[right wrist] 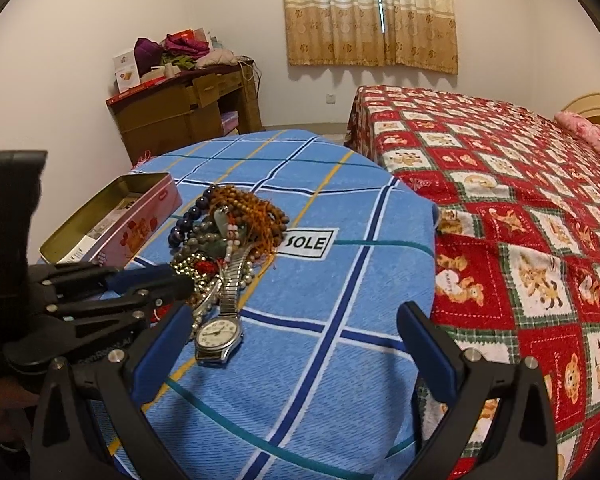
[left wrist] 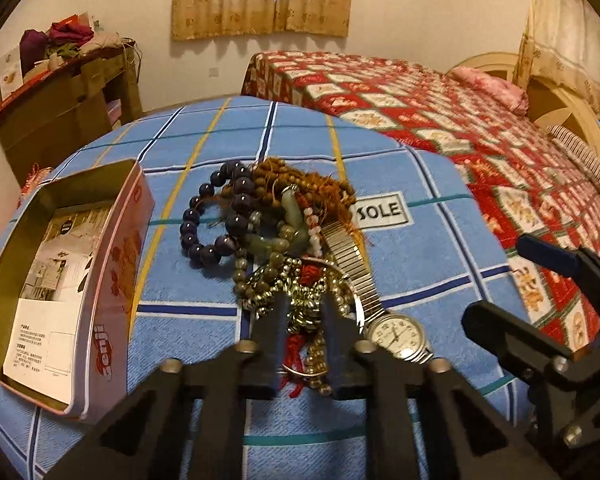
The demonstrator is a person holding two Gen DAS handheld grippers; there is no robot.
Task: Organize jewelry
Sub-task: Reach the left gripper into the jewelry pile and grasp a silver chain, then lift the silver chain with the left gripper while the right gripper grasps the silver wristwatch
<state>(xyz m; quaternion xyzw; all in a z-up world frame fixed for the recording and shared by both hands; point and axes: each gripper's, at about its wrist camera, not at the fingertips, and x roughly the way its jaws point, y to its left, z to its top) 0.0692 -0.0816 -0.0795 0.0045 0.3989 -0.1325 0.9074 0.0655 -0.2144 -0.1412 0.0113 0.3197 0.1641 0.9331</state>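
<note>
A bed (right wrist: 500, 184) under a red patterned quilt (left wrist: 440, 120) stands beside the surface. Beige curtains (right wrist: 372, 16) hang behind, and clothes (right wrist: 180, 54) heap on a wooden desk (right wrist: 172, 116).

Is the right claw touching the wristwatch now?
Apart. In the right wrist view the right claw stands wide open; the wristwatch lies on the blue cloth just inside its left finger, with cloth showing between.

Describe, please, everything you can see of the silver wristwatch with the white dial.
The silver wristwatch with the white dial lies face up on the blue checked cloth, at the near edge of the jewelry pile. Its round metal case holds dark numerals and hands. A ribbed, stretch-style metal band runs from it back into the pile, against the beads. Neither gripper touches it.
</note>
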